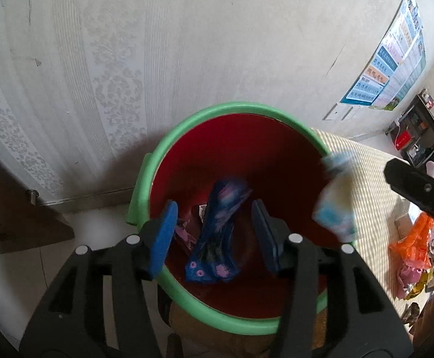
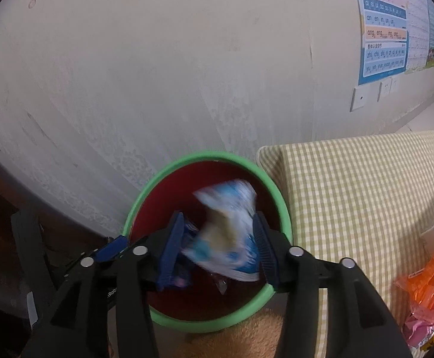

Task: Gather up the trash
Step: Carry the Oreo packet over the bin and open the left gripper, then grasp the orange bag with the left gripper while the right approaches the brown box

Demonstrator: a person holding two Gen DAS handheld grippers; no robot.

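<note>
A papered wall backs the red bin (image 1: pixel 240 113). Both grippers, left gripper (image 1: pixel 217 232) and right gripper (image 2: pixel 218 244), stand half-open directly above it; 2 wrappers, dark blue wrapper (image 1: pixel 217 232) and blurred pale wrapper (image 2: pixel 231 232), apparently drop inside.

A bin (image 1: pixel 187 125) stands on the floor against the wall (image 1: pixel 187 29), the bed (image 1: pixel 375 179) touching it at 3 o'clock. Inside the bin lies a wrapper (image 1: pixel 217 235). The left gripper (image 1: pixel 214 232) is above the bin's 6 o'clock rim, jaws either side of that wrapper, apart from it. A second wrapper (image 2: pixel 231 232) is between the right gripper's (image 2: pixel 217 238) jaws, over the bin; contact cannot be told. On the bed at 4 o'clock lies a heap of bags (image 1: pixel 413 247). On the wall at 1 o'clock hangs a poster (image 1: pixel 395 56).
</note>
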